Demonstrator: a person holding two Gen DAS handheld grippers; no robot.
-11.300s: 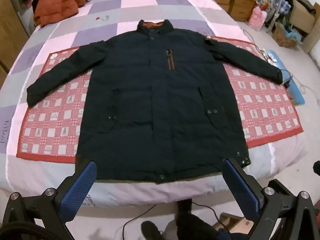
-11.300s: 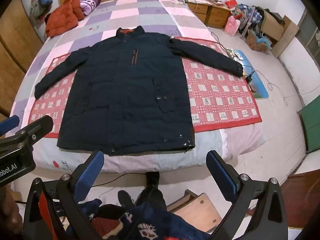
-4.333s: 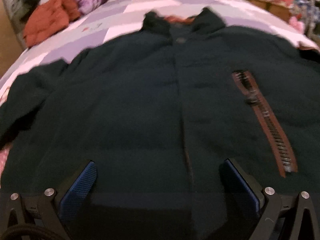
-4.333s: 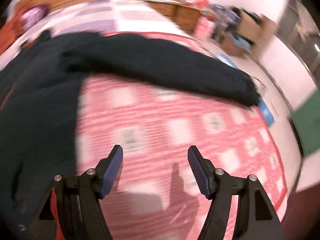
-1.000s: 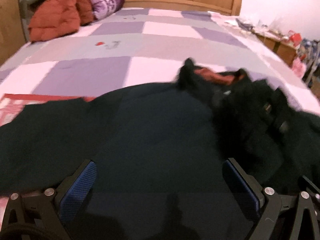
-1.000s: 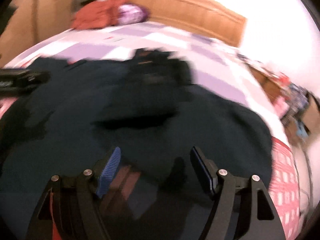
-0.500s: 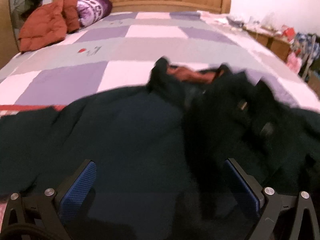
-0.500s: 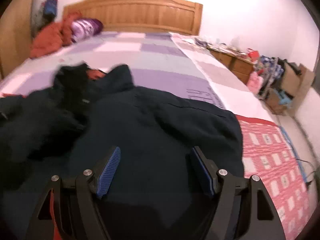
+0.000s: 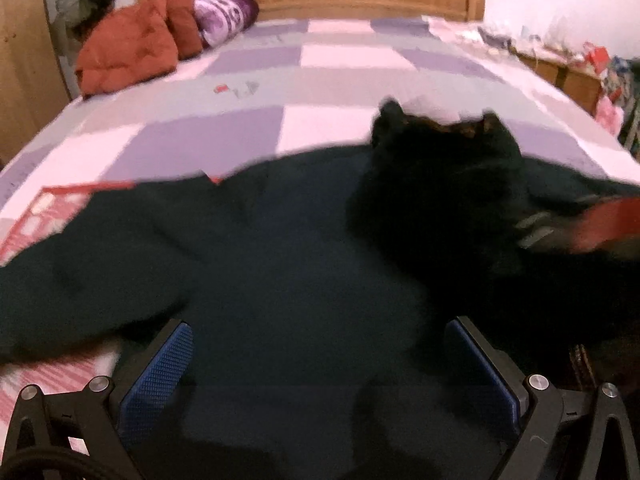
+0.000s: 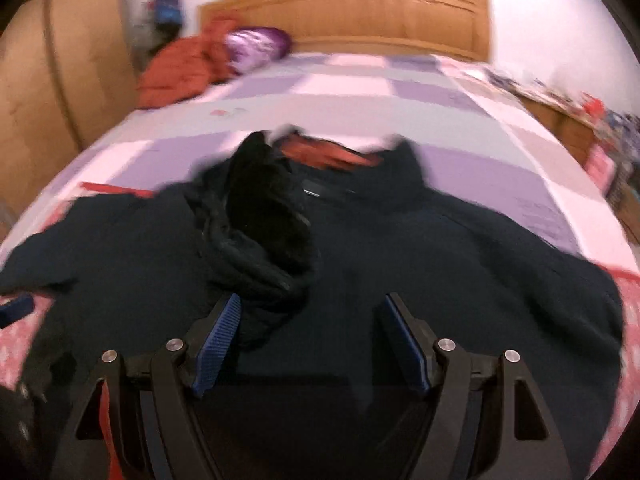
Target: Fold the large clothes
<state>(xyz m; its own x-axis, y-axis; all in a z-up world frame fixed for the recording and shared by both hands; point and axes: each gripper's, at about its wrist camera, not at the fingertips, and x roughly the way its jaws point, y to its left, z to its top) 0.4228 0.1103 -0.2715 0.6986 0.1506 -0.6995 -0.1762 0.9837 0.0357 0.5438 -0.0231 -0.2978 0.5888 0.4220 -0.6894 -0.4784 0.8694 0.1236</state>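
Note:
A large dark navy padded jacket [image 9: 304, 280] lies on the bed, collar with orange lining [image 10: 332, 156] pointing to the headboard. One sleeve is folded in and lies bunched across the chest [image 10: 260, 236]. My left gripper [image 9: 320, 364] is open, low over the jacket's left chest; the other sleeve [image 9: 80, 264] stretches left. My right gripper [image 10: 316, 332] is open and empty, just above the jacket body, its left pad [image 10: 218, 338] next to the bunched sleeve. A blurred red and black shape [image 9: 580, 228], perhaps the right gripper, shows at the left wrist view's right edge.
A red checked mat [image 9: 48, 208] lies under the jacket on a purple, grey and pink quilt [image 9: 340, 76]. An orange-red jacket [image 9: 128, 48] and purple pillow [image 9: 224, 16] sit by the wooden headboard [image 10: 360, 12]. A wardrobe [image 10: 60, 68] stands left; cluttered cabinets [image 9: 568, 72] right.
The right gripper has swung left, so the collar and the bunched sleeve sit centred in its view. The left gripper view has shifted left and nearer the jacket. Both stay open.

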